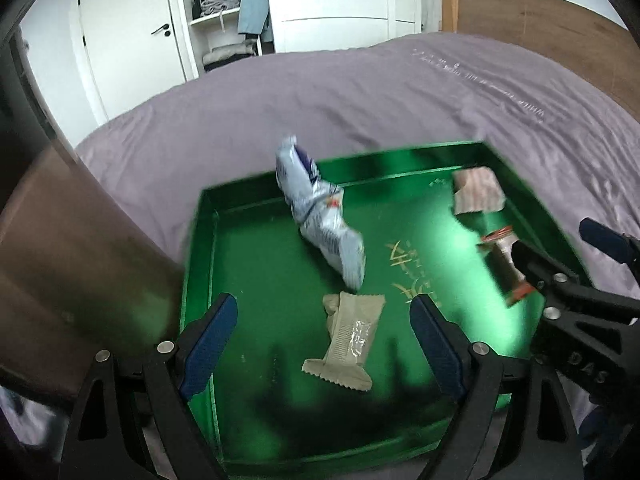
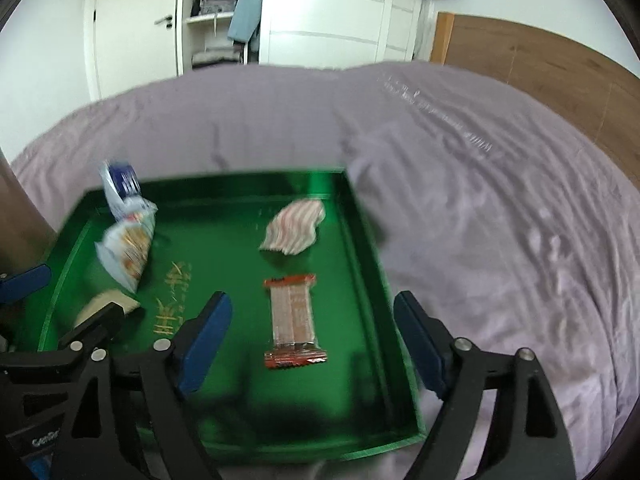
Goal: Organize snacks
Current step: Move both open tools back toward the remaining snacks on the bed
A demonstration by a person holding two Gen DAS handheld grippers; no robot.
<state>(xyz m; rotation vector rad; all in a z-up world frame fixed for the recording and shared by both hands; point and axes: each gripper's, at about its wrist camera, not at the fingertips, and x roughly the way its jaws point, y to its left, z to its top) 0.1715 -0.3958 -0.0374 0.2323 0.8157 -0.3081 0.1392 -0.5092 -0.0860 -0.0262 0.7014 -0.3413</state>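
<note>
Tray: a green tray [image 2: 362,216] lies on the bed [image 2: 500,208] and collects all the snacks, so they stay together on the soft cover.
Snacks in the tray: four are inside. The beige bar [image 1: 347,338] lies at 6 o'clock in the left view, the blue-white bag [image 1: 320,216] leans against the far wall at 12 o'clock, the striped pack [image 2: 294,228] is near the far right corner, and the red-ended bar [image 2: 294,322] lies flat along the right wall.
Likely reason for the layout: each snack has its own free area, so, I think, the sorting is close to finished.
Left tongs [image 1: 324,342]: the jaws are wide apart above the beige bar; they hold nothing and touch nothing.
Right tongs [image 2: 310,346]: the jaws are fully apart over the red-ended bar, which rests on the tray floor, not gripped.
Blur: both views are smeared, so small print on the wrappers is not readable.
</note>
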